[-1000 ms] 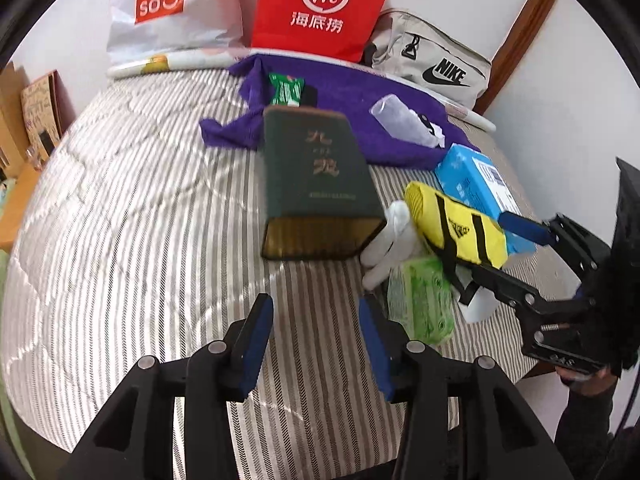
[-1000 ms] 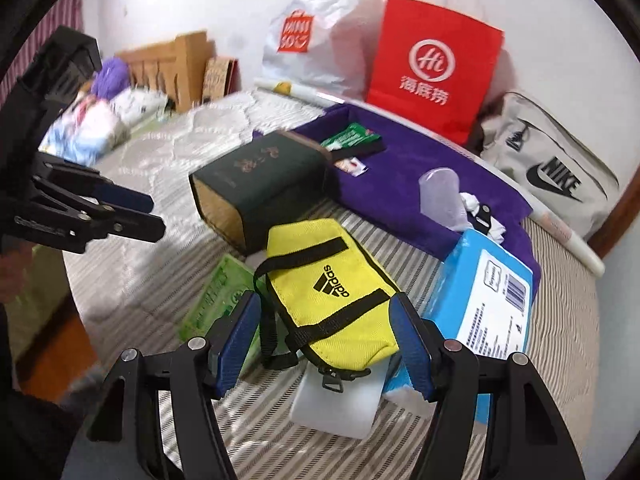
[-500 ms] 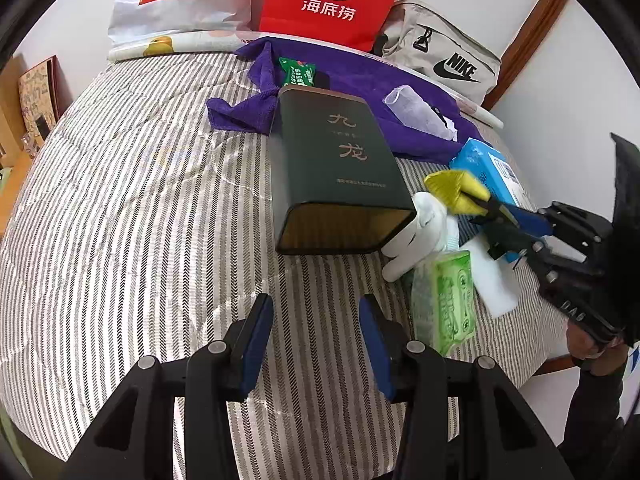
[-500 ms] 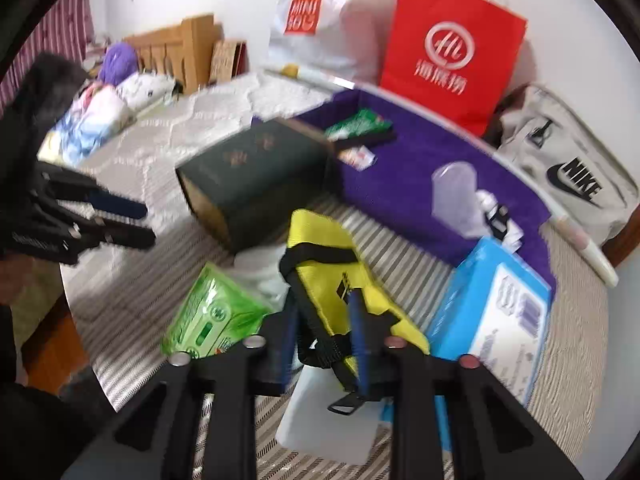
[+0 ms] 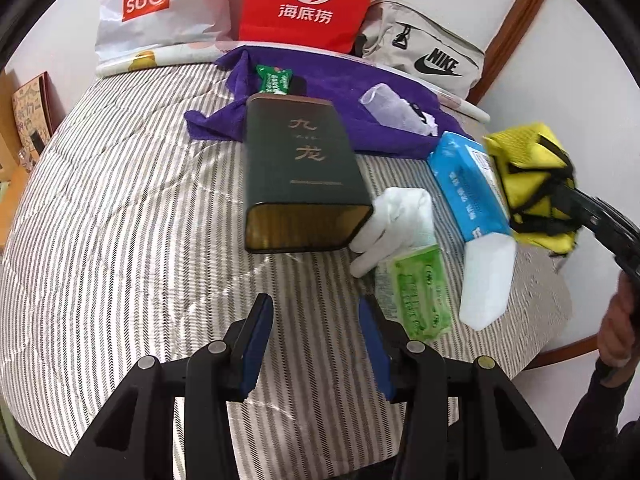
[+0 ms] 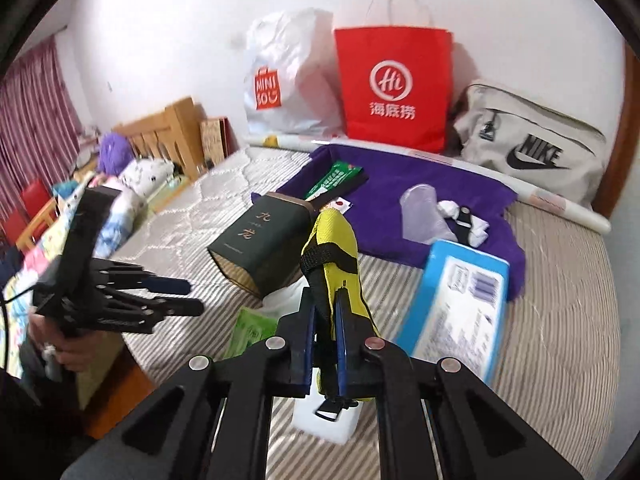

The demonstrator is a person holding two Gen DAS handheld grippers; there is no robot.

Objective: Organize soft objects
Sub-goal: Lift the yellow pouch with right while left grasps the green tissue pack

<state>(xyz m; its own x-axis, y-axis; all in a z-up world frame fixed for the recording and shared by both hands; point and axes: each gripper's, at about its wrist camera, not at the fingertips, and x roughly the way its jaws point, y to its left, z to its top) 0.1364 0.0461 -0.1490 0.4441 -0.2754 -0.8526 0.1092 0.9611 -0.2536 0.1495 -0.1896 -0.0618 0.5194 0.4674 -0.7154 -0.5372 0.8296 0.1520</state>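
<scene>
Right gripper [image 6: 325, 312] – fingers clamped on yellow pouch [image 6: 336, 248]; left gripper [image 5: 316, 320] – fingers wide.

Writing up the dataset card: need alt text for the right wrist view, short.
The right gripper is shut on a yellow Adidas pouch, lifted above a striped bed. Below lie a dark green box, a blue tissue pack and a purple cloth; the open left gripper hovers at left.

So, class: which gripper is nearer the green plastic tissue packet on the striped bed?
Left. The left gripper hovers open just beside the green tissue packet; the right gripper is raised, gripping the yellow pouch.
</scene>
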